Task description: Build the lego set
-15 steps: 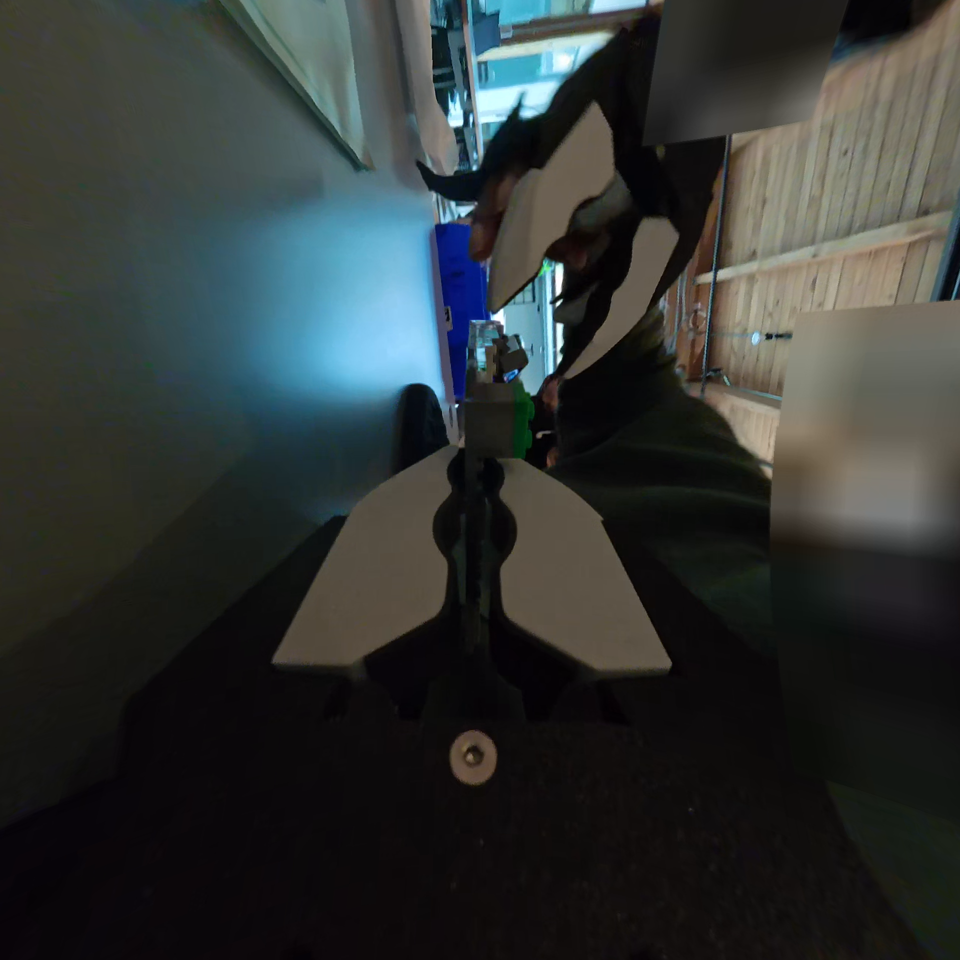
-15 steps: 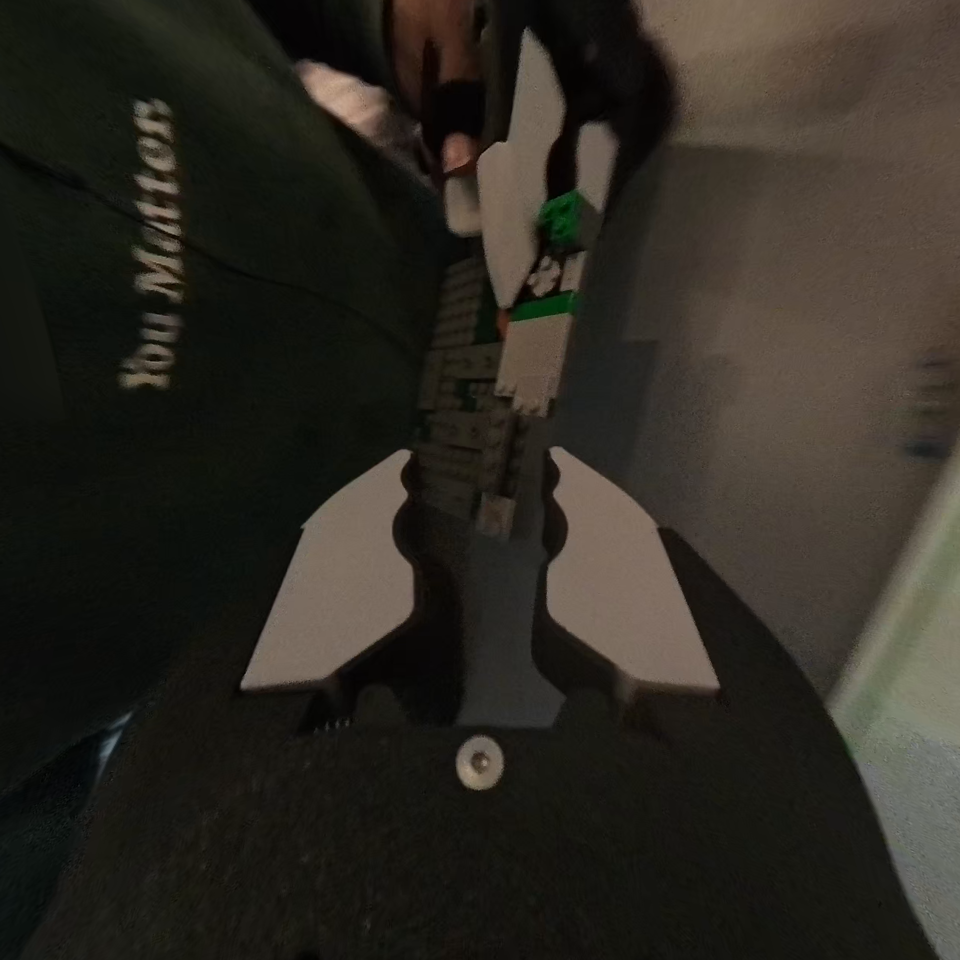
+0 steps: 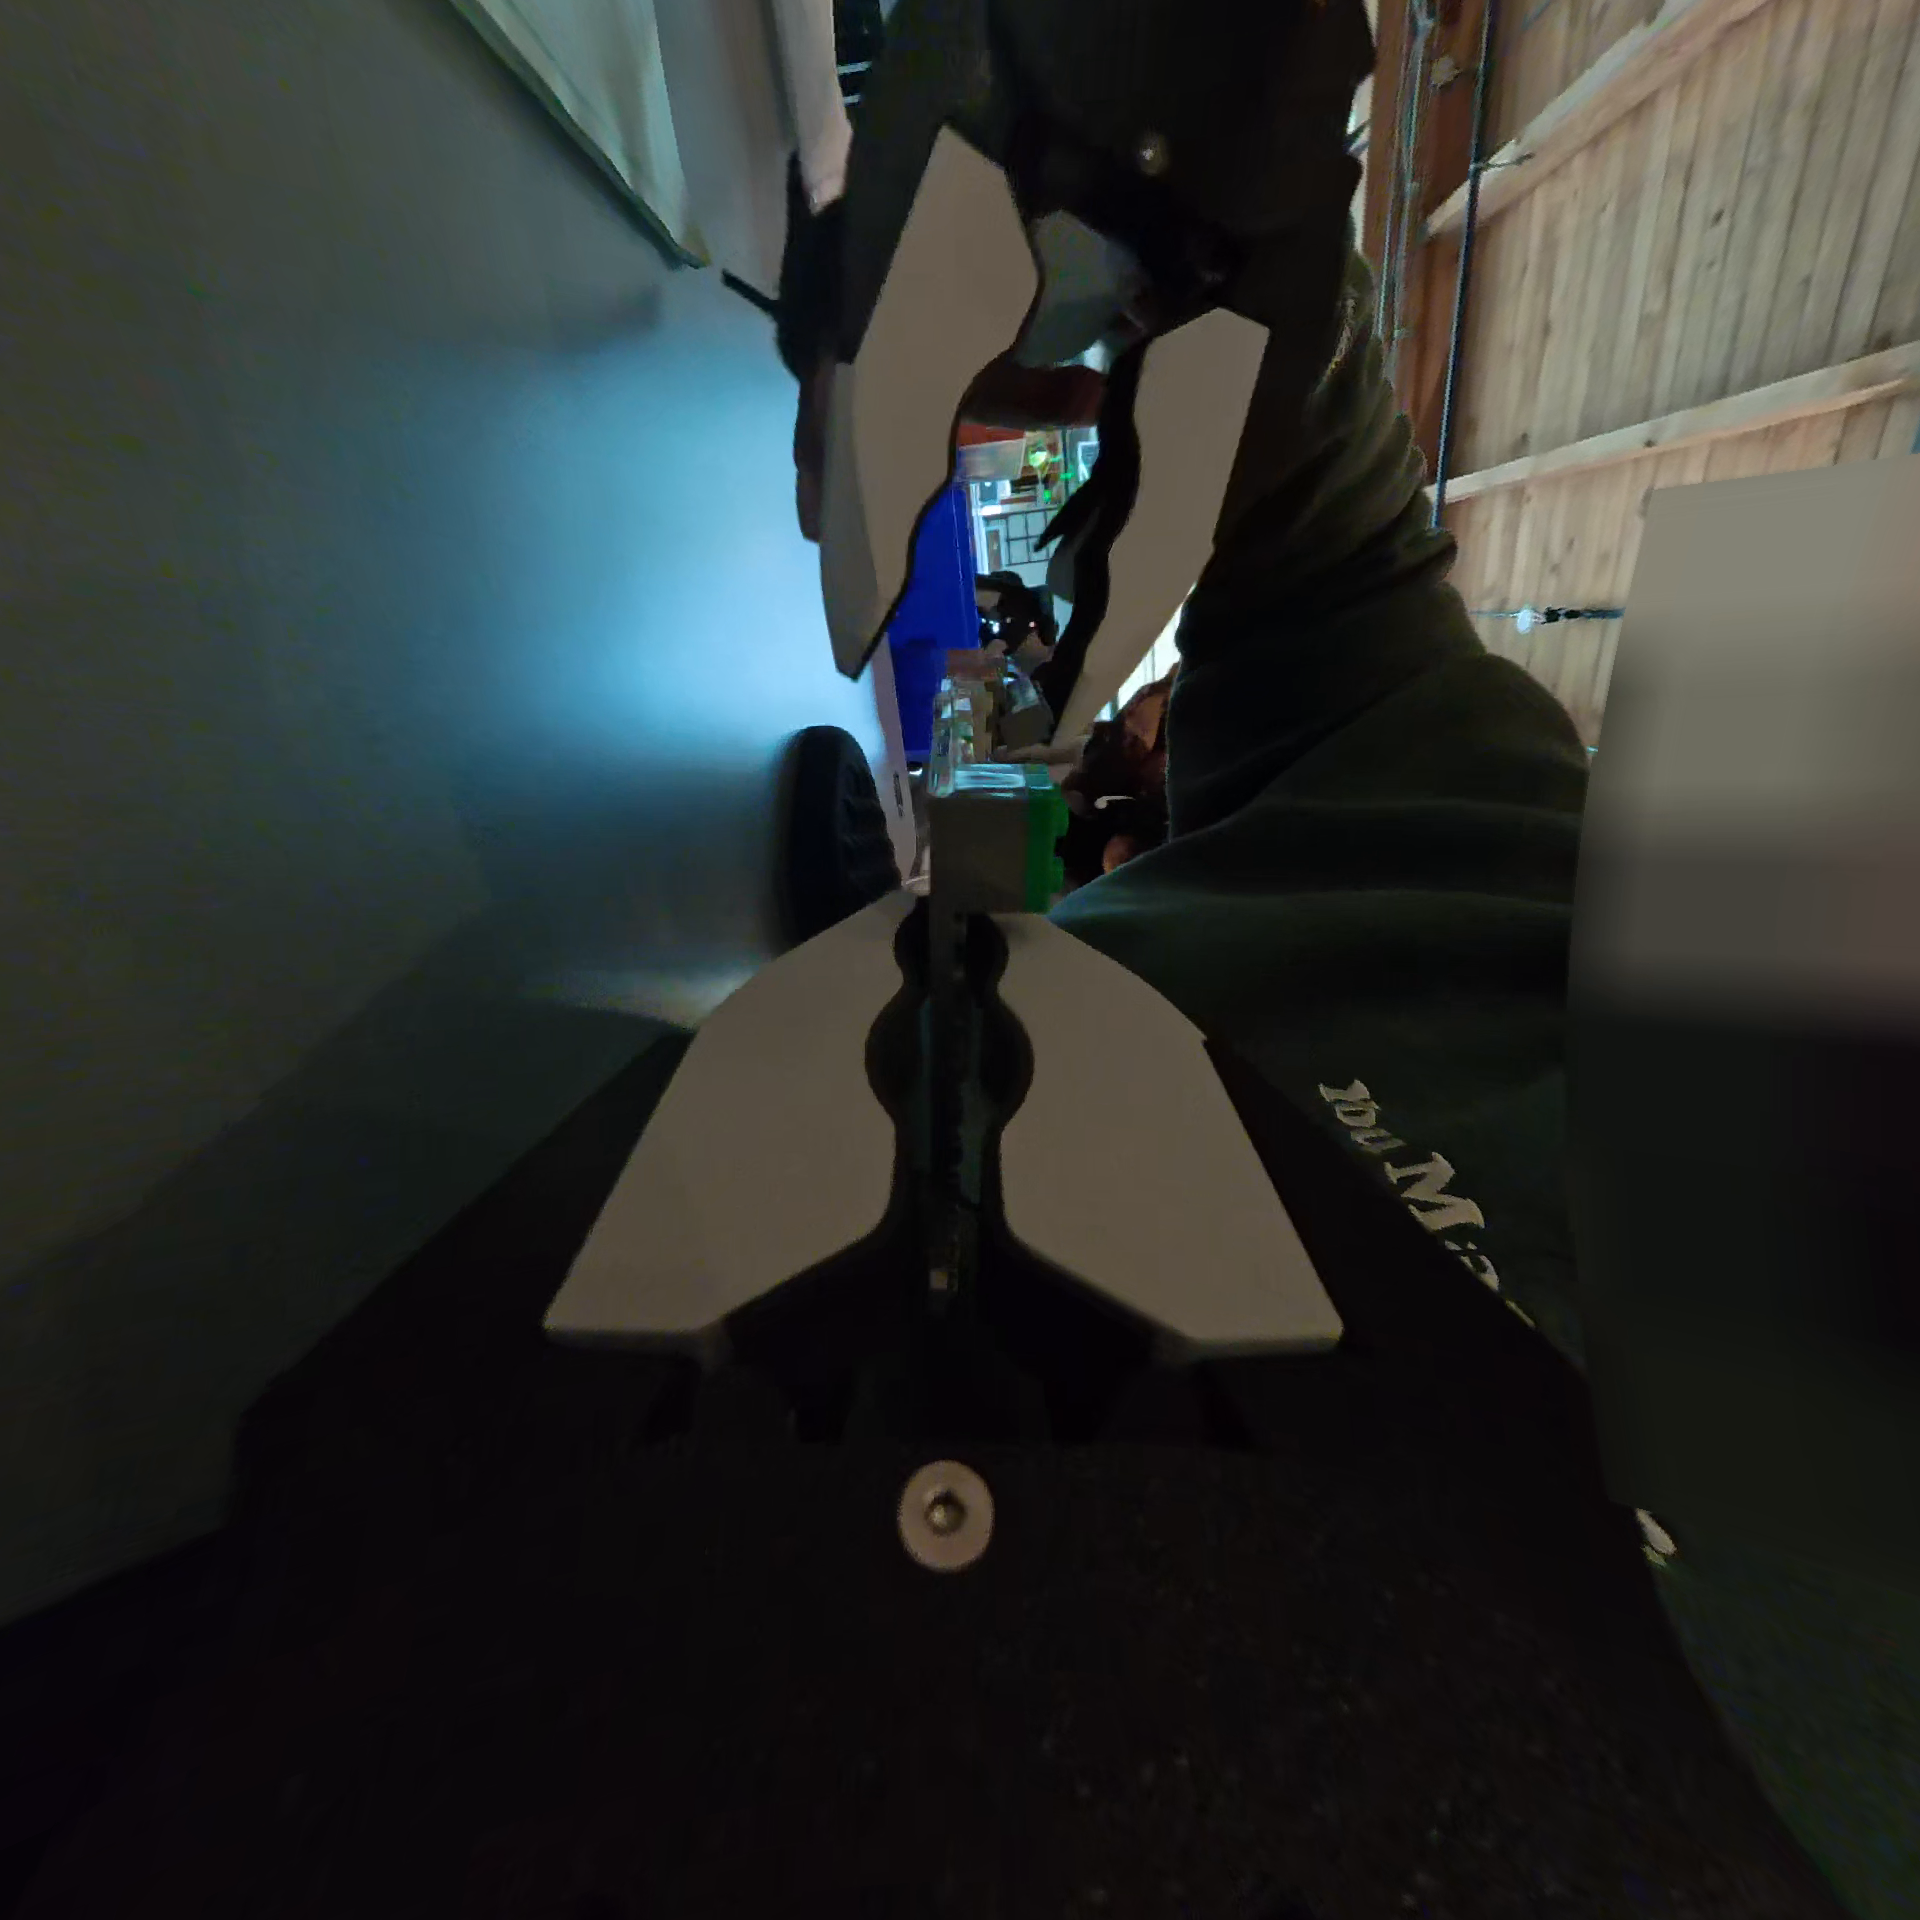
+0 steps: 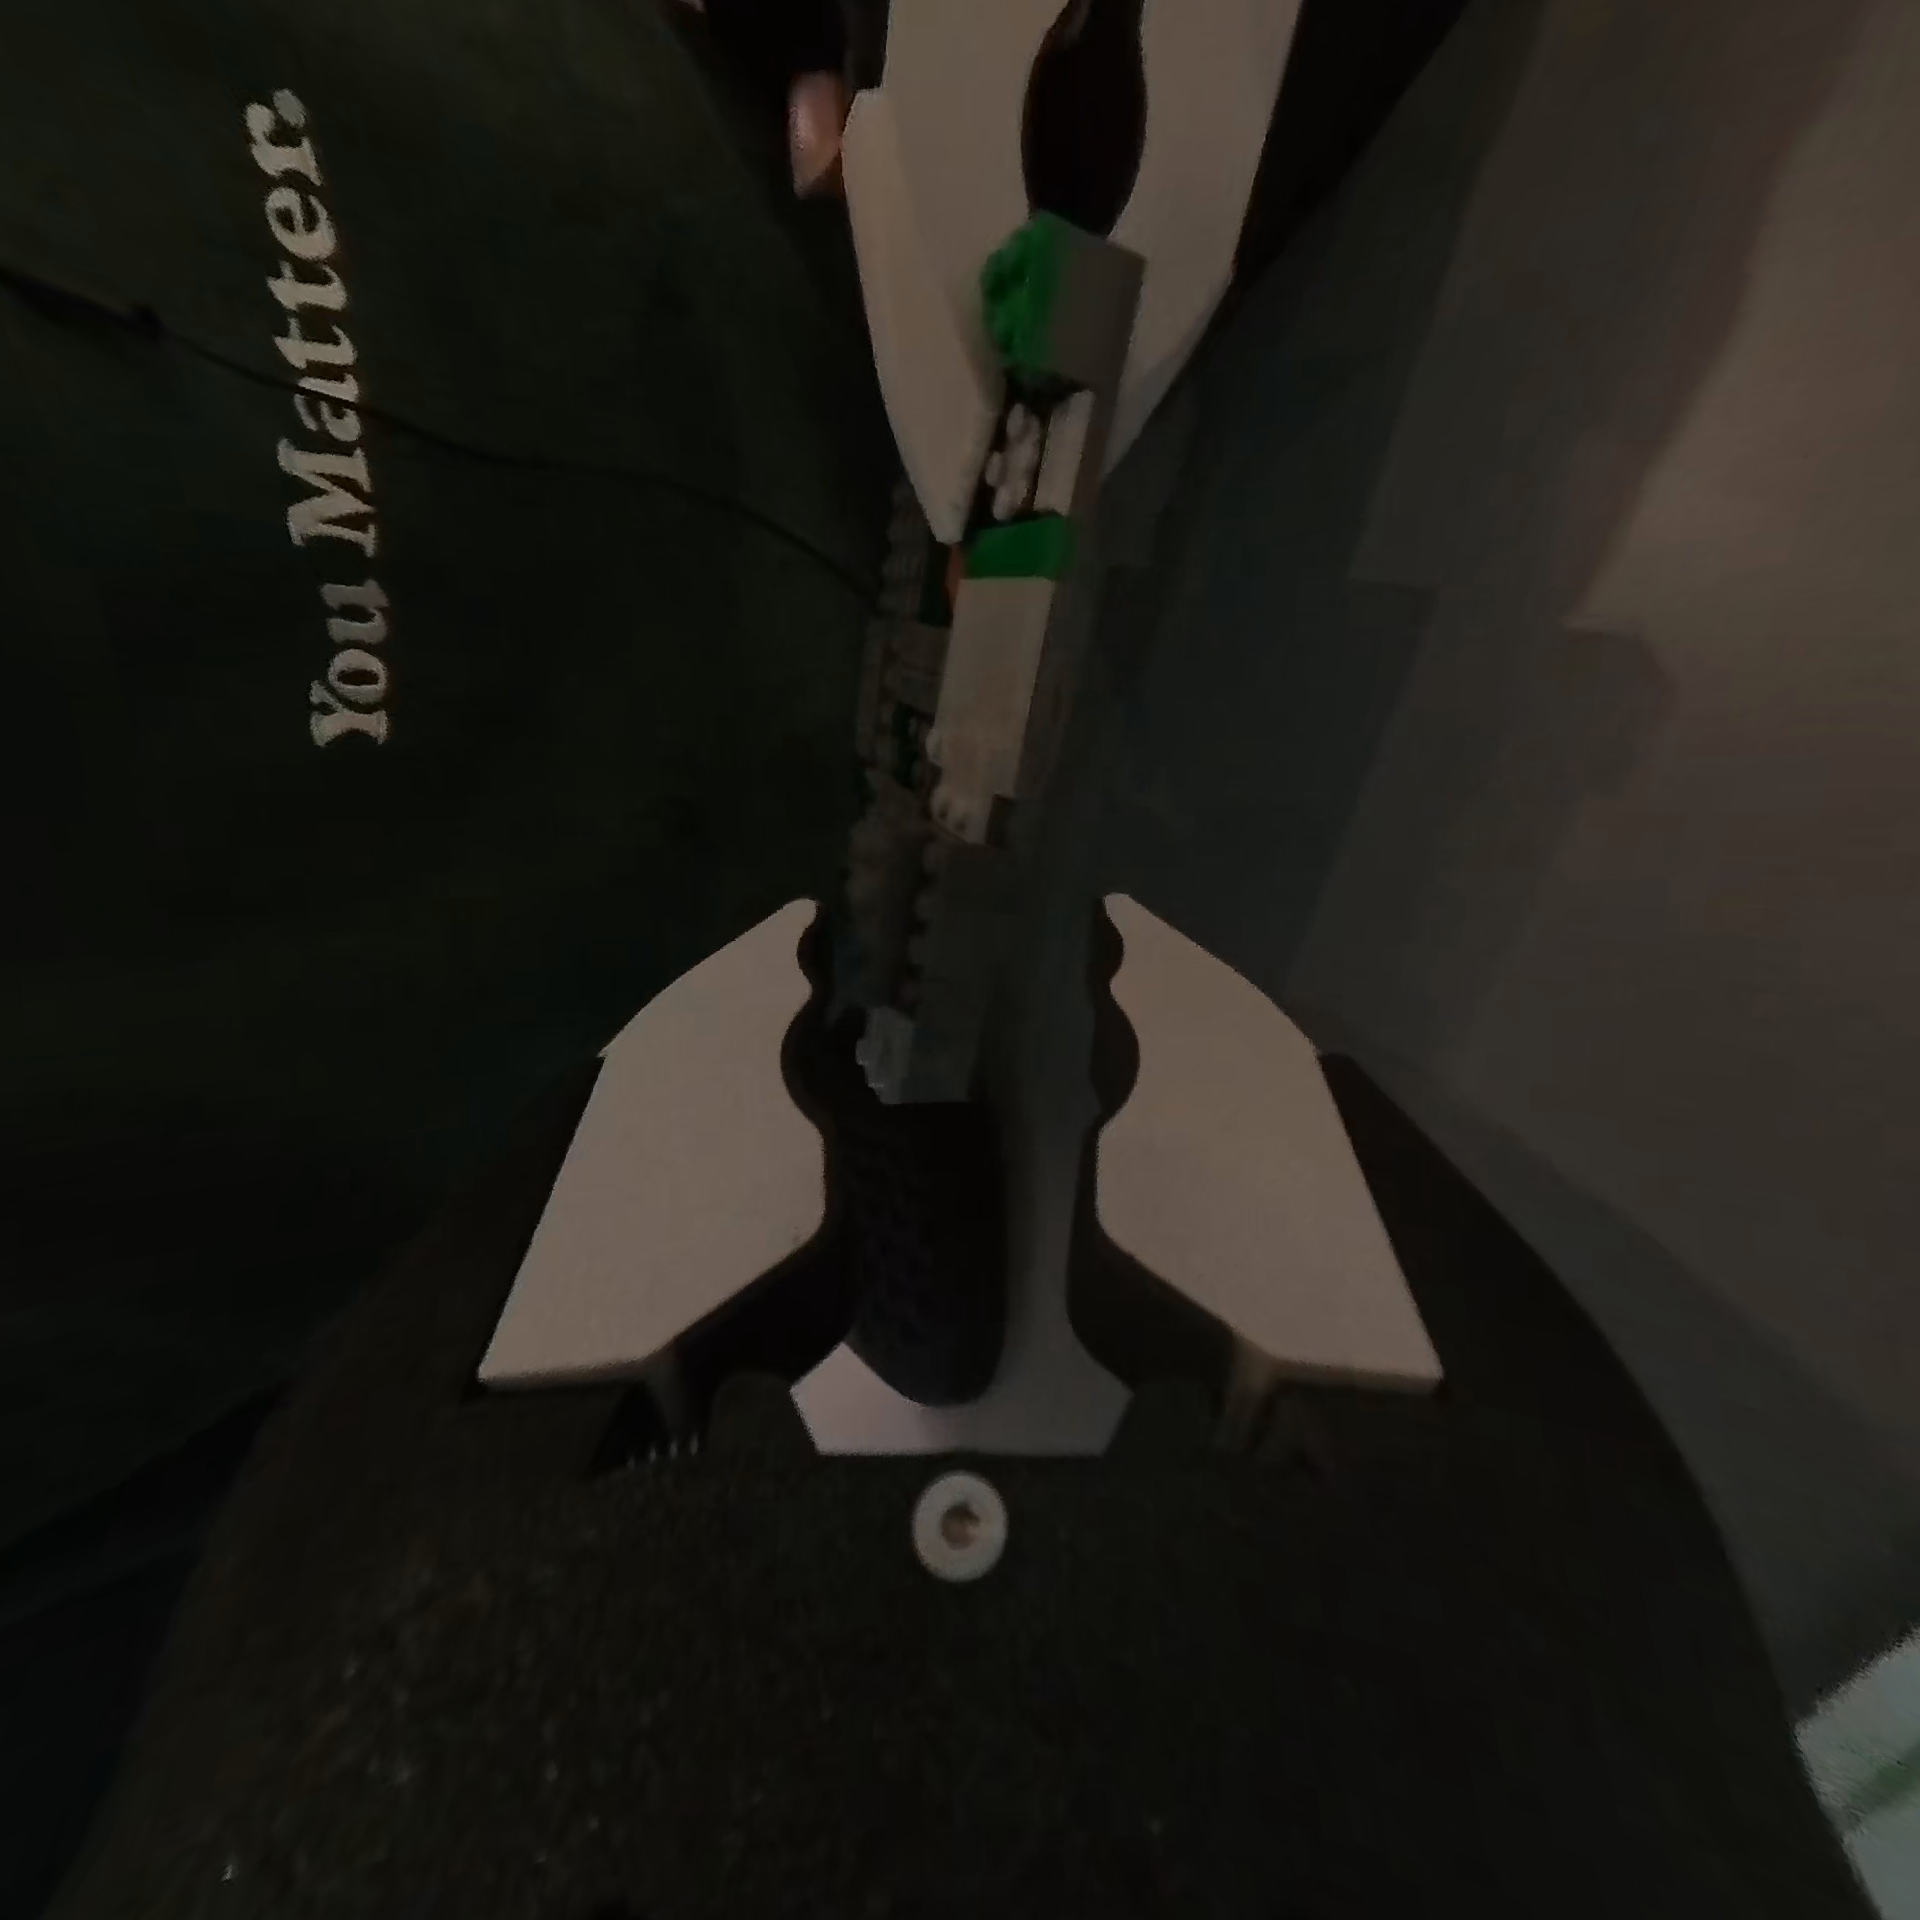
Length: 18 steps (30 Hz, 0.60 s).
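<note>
Tabletop [image 3: 312,727] grey, dim; plank wall [image 3: 1662,312] behind.

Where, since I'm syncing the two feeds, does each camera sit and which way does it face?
Left wrist view: on the left gripper, looking along its fingers, shut on the build; beyond, the open right gripper and the person's sleeve.
Right wrist view: on the right gripper, looking along its spread fingers at the build, with the left gripper facing it; the person's top at left.
Shared: the build, both grippers; the cameras face each other.
</note>
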Each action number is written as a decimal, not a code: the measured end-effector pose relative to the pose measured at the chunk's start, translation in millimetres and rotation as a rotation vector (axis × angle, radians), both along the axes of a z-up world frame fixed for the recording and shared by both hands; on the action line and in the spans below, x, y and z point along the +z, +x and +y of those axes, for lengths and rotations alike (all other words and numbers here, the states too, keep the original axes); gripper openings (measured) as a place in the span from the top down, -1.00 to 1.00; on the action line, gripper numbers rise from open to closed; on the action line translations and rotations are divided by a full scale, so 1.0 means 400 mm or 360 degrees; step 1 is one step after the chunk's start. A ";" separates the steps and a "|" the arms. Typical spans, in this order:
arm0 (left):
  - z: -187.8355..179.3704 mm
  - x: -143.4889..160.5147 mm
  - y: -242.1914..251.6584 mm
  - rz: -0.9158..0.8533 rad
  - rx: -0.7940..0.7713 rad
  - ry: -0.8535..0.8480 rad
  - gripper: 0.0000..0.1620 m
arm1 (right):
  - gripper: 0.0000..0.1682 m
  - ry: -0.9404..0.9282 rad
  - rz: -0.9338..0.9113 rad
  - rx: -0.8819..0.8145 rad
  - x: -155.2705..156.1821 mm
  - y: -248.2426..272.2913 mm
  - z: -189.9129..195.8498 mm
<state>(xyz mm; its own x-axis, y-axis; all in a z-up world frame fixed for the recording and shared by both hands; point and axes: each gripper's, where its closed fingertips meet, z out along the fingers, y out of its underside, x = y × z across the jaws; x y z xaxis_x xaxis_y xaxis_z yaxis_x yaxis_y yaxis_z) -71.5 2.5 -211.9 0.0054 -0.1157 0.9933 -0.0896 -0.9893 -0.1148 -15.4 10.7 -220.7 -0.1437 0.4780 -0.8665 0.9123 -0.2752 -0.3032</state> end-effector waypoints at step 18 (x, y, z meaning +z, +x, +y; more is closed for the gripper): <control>-0.018 0.025 -0.010 -0.0061 -0.0109 0.0077 0.90 | 0.63 -0.0164 0.0084 0.0035 0.016 -0.004 -0.042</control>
<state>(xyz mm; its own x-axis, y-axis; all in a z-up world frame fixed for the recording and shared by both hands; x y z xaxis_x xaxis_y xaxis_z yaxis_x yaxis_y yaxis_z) -75.6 -4.8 -202.0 -0.0421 -0.1621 0.9859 -0.1514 -0.9743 -0.1667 -16.8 -6.0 -214.4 -0.2001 0.3827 -0.9020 0.9021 -0.2874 -0.3220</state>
